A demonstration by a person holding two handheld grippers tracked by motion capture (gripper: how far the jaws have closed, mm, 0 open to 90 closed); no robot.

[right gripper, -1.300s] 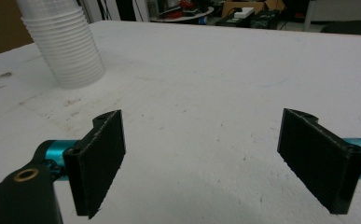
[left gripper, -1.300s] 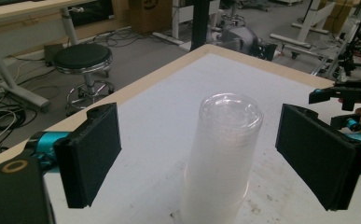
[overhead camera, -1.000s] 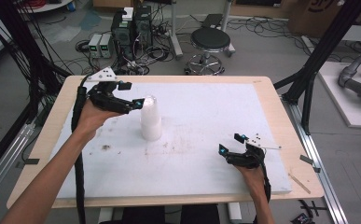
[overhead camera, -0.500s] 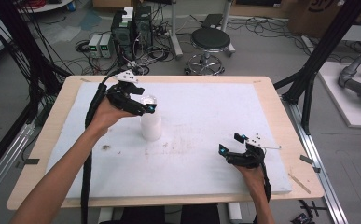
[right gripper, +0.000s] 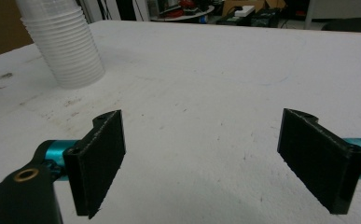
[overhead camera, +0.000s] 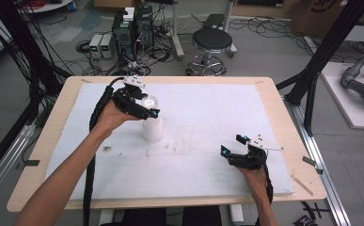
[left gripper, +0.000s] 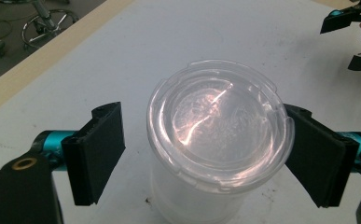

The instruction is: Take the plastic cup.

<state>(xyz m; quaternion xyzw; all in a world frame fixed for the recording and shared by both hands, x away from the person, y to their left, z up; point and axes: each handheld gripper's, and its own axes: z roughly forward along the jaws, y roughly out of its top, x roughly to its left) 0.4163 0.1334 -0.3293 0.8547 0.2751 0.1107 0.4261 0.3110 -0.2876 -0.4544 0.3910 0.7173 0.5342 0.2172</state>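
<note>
White table mat (overhead camera: 208, 117), left gripper (left gripper: 201, 154) jaws closing around stacked cups (left gripper: 218, 140), base hidden; right gripper (right gripper: 215, 158) wide, empty.

Even overhead light, soft shadows; glare on the clear lid (left gripper: 218, 123); all views slightly soft.

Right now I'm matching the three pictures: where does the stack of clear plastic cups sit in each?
High view: stack of cups left of centre, under the left gripper.
Left gripper view: centre, seen from above, between the jaws.
Right gripper view: upper left.
Shared landmark: white table cover.
</note>
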